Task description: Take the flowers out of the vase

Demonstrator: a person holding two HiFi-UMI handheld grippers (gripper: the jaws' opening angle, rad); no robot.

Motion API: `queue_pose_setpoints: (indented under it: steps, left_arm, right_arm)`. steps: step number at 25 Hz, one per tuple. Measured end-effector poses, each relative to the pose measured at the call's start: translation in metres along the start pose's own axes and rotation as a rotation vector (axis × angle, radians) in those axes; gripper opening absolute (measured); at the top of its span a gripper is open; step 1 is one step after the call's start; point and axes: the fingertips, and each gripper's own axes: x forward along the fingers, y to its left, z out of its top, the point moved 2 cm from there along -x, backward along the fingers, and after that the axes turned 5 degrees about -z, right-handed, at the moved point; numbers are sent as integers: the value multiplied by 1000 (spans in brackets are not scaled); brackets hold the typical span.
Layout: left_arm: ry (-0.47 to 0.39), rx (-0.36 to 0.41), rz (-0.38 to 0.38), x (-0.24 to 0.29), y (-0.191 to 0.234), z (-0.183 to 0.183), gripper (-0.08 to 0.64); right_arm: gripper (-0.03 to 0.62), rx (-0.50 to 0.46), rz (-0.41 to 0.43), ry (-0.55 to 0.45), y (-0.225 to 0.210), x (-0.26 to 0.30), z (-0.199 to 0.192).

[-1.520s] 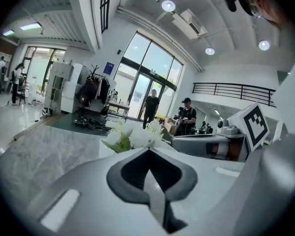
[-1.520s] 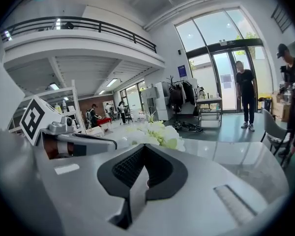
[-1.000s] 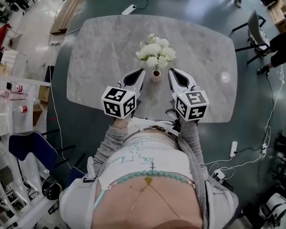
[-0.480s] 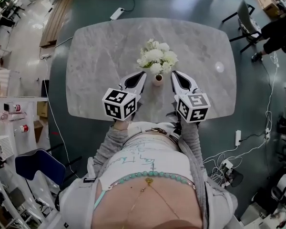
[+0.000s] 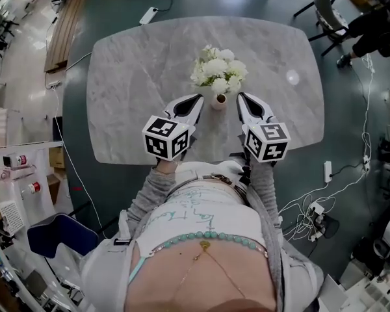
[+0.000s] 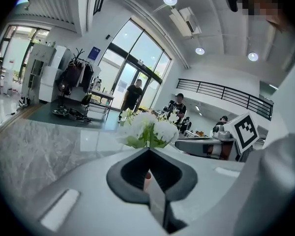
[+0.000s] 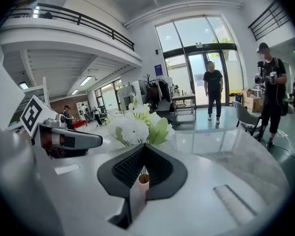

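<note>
Though both marker cubes carry bold black-and-white square codes, no letters or brand names can be read on them. Scrawled writing on the person's shirt (image 5: 195, 210) is not legible from the head view. A small pale vase (image 5: 218, 101) stands upright on the grey marble table (image 5: 136, 77), near the edge closest to the person. The white flowers (image 5: 218, 70) with green leaves sit in it, the bunch spreading toward 12 o'clock from the vase mouth. The left gripper (image 5: 199, 97) lies at 9 o'clock of the vase, just beside it, with its jaws pressed together at the tips and nothing pinched. The right gripper (image 5: 241, 96) lies at 3 o'clock, equally near, its jaws likewise closed on nothing. Both point toward 12 o'clock, tilted somewhat down, so the vase stands between the two tools rather than inside either pair of jaws. Each gripper view shows the vase through the gap behind the closed tips, with the blooms above.
</note>
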Motion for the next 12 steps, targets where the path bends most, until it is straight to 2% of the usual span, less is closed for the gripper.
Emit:
queue_pose_setpoints:
  steps: [5, 12]
  left_arm:
    - [11, -1, -1, 1, 0, -2, 0]
    - [-20, -38, 93, 5, 2, 2, 0]
  right_arm:
    - [26, -26, 14, 10, 0, 3, 0]
    - [26, -69, 102, 47, -5, 8, -4]
